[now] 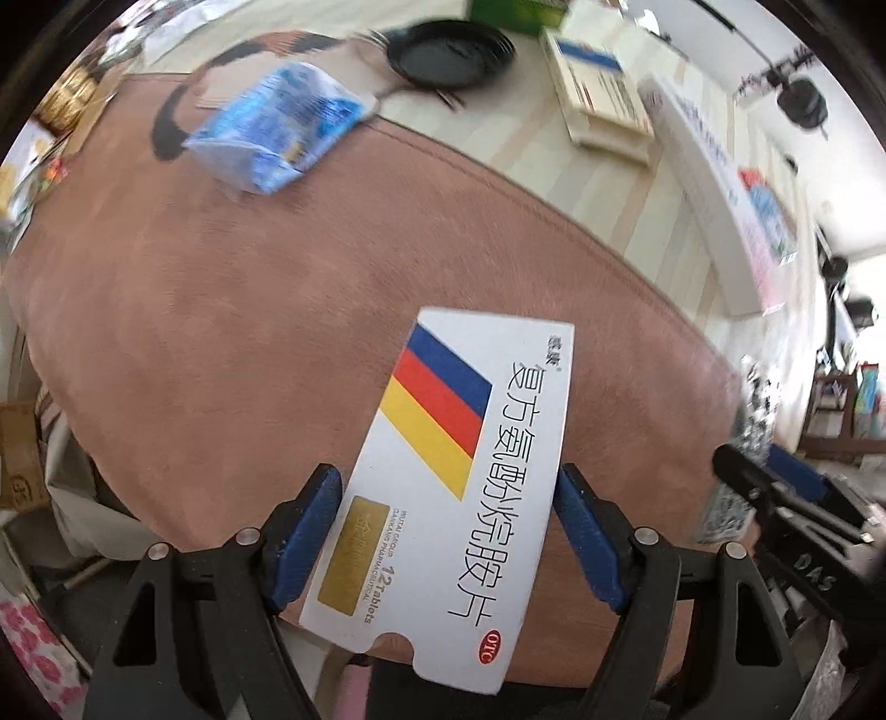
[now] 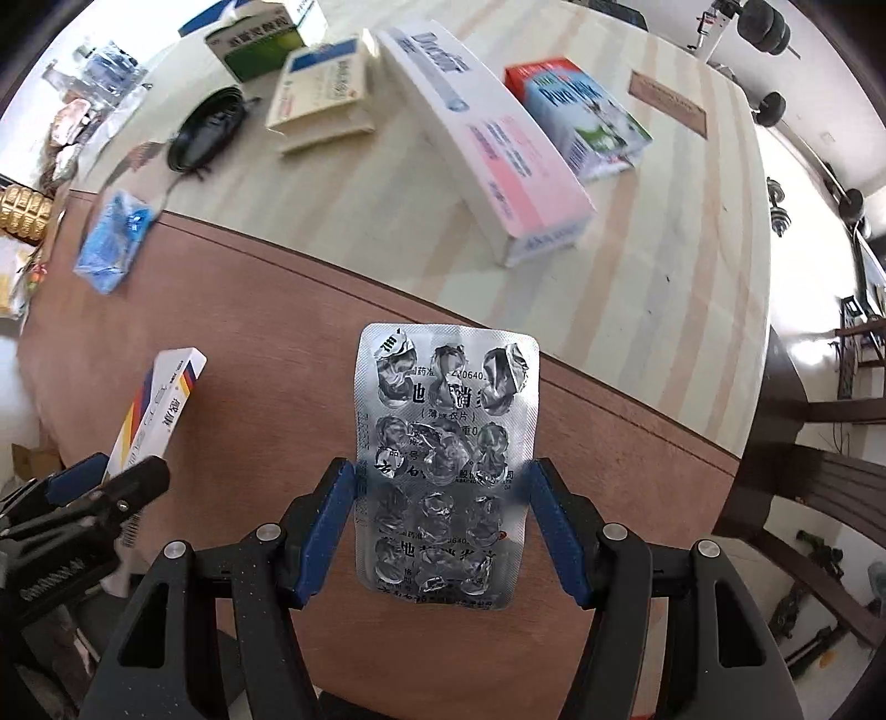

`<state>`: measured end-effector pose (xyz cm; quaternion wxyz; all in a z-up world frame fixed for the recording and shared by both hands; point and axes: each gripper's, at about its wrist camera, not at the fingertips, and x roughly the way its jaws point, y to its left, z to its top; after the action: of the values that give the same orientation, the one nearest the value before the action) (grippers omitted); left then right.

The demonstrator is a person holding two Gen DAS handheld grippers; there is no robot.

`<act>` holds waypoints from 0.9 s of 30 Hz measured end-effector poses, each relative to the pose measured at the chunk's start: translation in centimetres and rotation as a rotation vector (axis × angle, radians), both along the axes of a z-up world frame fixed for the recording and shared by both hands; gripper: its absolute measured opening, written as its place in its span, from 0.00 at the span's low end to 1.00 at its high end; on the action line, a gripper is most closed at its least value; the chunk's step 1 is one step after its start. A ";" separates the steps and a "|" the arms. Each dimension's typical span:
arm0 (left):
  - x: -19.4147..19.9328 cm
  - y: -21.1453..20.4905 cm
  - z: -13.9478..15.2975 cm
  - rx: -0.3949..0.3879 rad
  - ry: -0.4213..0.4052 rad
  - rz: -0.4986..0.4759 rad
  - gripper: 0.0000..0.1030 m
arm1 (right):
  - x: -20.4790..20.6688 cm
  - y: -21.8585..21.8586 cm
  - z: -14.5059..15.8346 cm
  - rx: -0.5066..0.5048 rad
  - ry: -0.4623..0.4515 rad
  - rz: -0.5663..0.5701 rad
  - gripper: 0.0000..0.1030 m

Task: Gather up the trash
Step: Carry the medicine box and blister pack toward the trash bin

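My left gripper (image 1: 446,487) is shut on a white medicine box (image 1: 459,443) with blue, red and yellow stripes, held above the brown mat (image 1: 221,310). My right gripper (image 2: 440,482) is shut on an empty silver blister pack (image 2: 446,459), also above the mat (image 2: 266,332). The left gripper with the box (image 2: 160,410) shows at the left of the right wrist view. The blister pack (image 1: 747,443) and the right gripper show at the right edge of the left wrist view. A crumpled blue wrapper (image 1: 277,124) lies at the mat's far end; it also shows in the right wrist view (image 2: 113,243).
On the striped table beyond the mat lie a black dish (image 2: 207,124), a cream box (image 2: 326,88), a long white and pink box (image 2: 487,127), a red and blue carton (image 2: 576,113) and a green box (image 2: 257,47). Clutter lines the left edge. A dark wooden chair (image 2: 819,443) stands right.
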<state>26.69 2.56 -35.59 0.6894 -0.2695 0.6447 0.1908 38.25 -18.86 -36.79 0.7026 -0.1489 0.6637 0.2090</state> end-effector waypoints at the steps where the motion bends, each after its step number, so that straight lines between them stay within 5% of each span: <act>1: -0.3 0.2 0.3 -0.003 -0.006 0.009 0.74 | -0.1 0.2 0.1 0.000 -0.001 0.012 0.65; 4: -1.0 0.6 0.2 -0.024 -0.005 0.016 0.74 | -0.4 0.6 0.0 -0.016 0.001 0.026 0.65; 9: -0.7 -0.7 -5.5 -0.121 0.139 -0.064 0.77 | -0.6 0.5 -2.0 -0.079 0.051 0.019 0.65; 15: 1.1 -3.1 -5.6 -0.019 0.182 -0.137 0.80 | -0.5 -0.1 -3.4 -0.110 0.069 0.000 0.65; 17: 1.3 -3.7 -5.6 0.008 0.180 -0.131 0.72 | -0.5 -0.2 -3.7 -0.112 0.068 -0.006 0.65; 27: -0.2 -3.7 -1.8 0.052 0.087 -0.081 0.70 | -0.9 -0.3 -2.7 -0.067 0.060 0.018 0.65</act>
<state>26.49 -1.13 -37.40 0.6746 -0.2167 0.6794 0.1910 37.35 -19.19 -39.46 0.6751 -0.1719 0.6897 0.1973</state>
